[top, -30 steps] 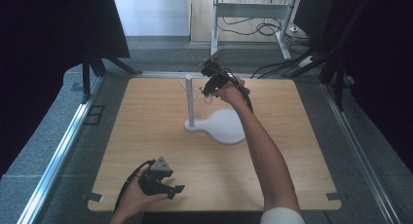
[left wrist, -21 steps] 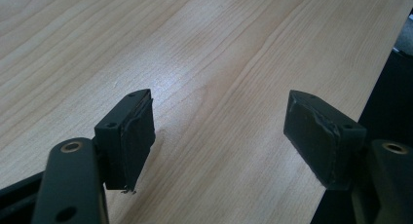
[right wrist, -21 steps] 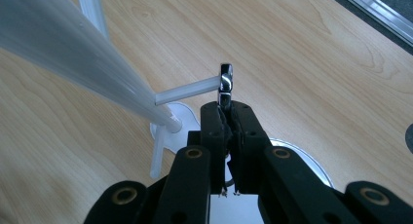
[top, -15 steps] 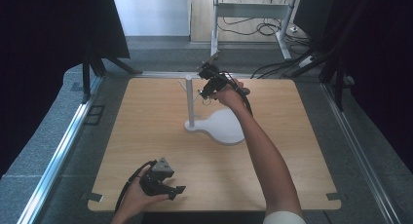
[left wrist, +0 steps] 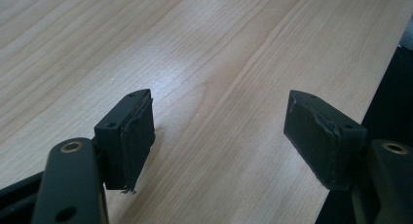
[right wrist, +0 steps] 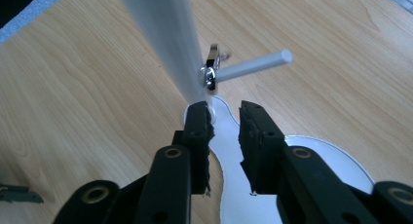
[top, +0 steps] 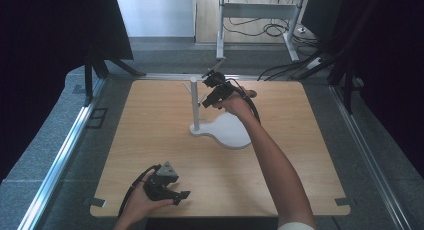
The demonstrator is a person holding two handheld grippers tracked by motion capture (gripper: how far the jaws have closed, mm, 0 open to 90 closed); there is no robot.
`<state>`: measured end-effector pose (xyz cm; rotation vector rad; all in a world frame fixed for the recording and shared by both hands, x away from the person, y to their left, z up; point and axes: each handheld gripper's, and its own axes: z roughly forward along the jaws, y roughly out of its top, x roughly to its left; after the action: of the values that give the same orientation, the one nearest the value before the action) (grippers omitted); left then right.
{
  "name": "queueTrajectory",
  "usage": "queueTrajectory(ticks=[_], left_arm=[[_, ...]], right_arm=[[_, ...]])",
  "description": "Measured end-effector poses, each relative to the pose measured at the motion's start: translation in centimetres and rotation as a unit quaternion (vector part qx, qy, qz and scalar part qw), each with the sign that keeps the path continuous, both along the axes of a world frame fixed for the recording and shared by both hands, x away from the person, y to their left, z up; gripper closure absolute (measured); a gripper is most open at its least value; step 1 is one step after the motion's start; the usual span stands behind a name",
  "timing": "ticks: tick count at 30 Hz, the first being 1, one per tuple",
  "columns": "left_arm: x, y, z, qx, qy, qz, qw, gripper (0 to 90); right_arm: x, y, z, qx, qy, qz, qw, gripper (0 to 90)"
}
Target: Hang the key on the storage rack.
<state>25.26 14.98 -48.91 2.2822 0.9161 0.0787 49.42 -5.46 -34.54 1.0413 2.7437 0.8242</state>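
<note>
Clip (right wrist: 212, 70) of bright metal hangs on the white peg (right wrist: 253, 65), right against the post (right wrist: 160, 39); it looks light, rigid and slick (likely to swing or slide along the peg if nudged), so I judge the best hold is across its flat sides, pads square, then draw it outward away from the post. Right gripper (right wrist: 224, 112) sits just short of the post, below the clip; its jaws have just been opening, with nothing between them. Left gripper (left wrist: 219, 121) rests well away from the post on the table (top: 150, 125), jaws spread and empty.
</note>
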Motion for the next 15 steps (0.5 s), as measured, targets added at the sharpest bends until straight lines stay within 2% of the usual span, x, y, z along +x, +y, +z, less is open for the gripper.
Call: queueTrajectory(ticks=[3,9,15], left_arm=[[0.0,0.1,0.1,-0.003,-0.001,0.008,1.0,27.3],[0.0,0.2,0.1,0.0,-0.004,0.008,1.0,27.3],[0.1,0.4,0.1,0.001,-0.004,0.011,0.9999,27.3]], right_arm=[[-0.7,-0.6,0.2,0.007,-0.004,-0.002,1.0,68.5],[-2.0,-1.8,0.1,0.01,-0.019,-0.002,0.9998,60.0],[-3.9,-3.7,-0.1,0.03,-0.032,-0.003,0.999,52.8]])
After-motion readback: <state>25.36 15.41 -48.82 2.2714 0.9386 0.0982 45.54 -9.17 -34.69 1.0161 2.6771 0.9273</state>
